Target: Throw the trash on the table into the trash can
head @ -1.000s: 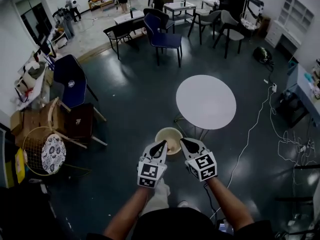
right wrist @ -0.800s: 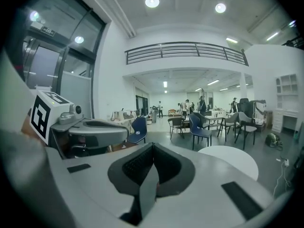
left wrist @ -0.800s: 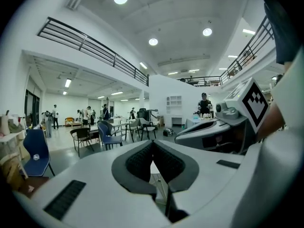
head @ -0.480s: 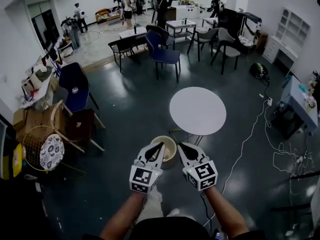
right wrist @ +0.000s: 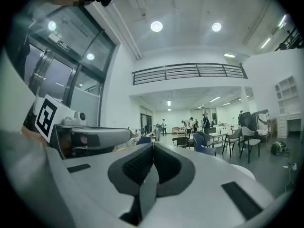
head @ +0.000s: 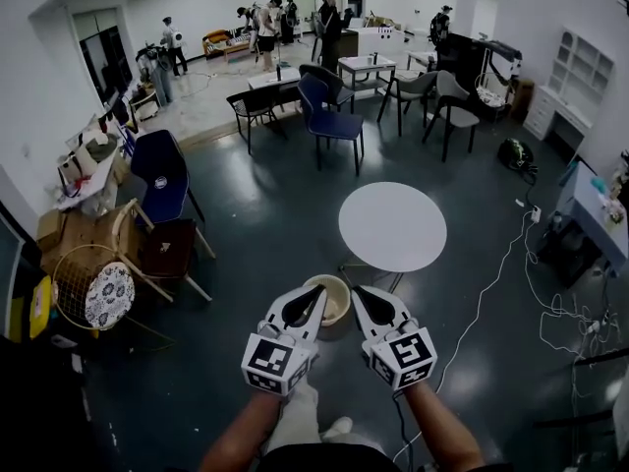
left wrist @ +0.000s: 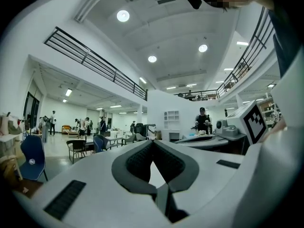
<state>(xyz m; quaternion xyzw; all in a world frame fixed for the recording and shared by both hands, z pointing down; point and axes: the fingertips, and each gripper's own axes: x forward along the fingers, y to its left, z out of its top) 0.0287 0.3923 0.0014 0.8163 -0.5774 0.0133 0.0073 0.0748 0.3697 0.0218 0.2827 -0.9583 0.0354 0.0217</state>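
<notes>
trash: I see none on the surface (head: 392, 226), which looks bare; whether any lies inside the trash can (head: 329, 278) I can't tell, the tongs cover part of its mouth.
trash can: on the floor; the round white surface stands just beyond it, to its right.
left tongs (head: 320, 290): clenched, nothing between them; the left gripper view (left wrist: 152, 142) shows pads meeting; they hang over the can's near left rim.
right tongs (head: 357, 290): clenched and empty too (right wrist: 152, 145), over the can's near right rim.
handling: my guess is the can is a light, stiff plastic pail with smooth walls; I'd take it at the rim, not the wall. Trash itself I can't judge unseen.
task state: looks done or near done.
change vs earlier: both tongs are raised higher above the can and sit nearer the camera; more of the room shows past the can; tongs clenched throughout; surface bare throughout.
</notes>
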